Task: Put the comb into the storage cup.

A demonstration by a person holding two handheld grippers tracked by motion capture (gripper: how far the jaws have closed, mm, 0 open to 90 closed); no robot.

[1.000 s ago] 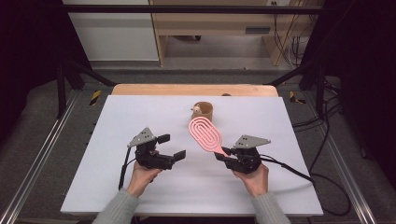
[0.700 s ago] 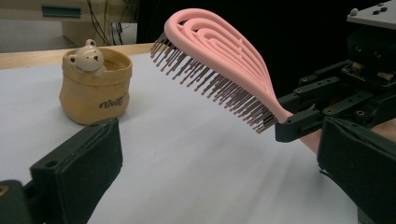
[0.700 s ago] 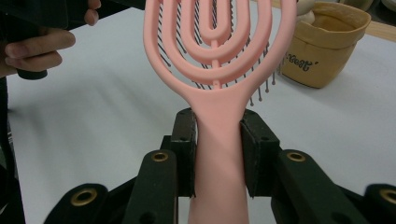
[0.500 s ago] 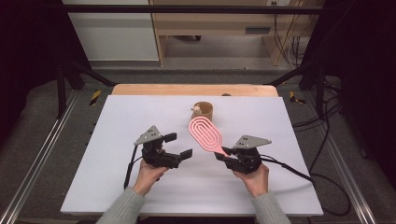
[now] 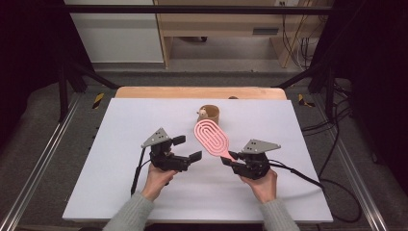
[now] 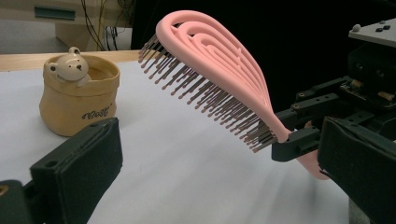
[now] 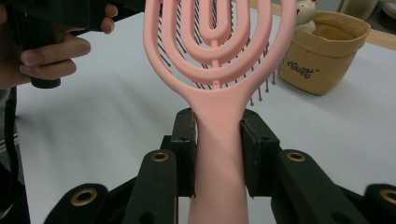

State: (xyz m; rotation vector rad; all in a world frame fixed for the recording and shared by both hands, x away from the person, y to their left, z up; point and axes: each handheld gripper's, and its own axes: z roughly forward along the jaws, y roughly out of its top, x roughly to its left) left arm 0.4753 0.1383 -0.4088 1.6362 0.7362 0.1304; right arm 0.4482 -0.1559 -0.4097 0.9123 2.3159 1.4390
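While clamped by its handle alone, pink hairbrush (image 7: 218, 60) rides tilted in right gripper (image 7: 218, 154), head raised off the tabletop's middle, bristles down. Left gripper (image 5: 185, 148) gaping, empty, just beside the head. Risks — brush pivoting in that narrow grip, or swinging into bear pot (image 5: 210, 113) near the far edge, tipping it.

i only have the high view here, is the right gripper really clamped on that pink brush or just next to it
Observer: Clamped. In the right gripper view both pads of the right gripper press the handle of the pink brush.
Operator: which way do the bristles face
Observer: Down toward the table, per the left gripper view.
Operator: and the left gripper
Observer: The left gripper is open with nothing between its jaws.
Operator: what's the brown thing behind
Observer: A tan pot with a small bear figure on its rim.
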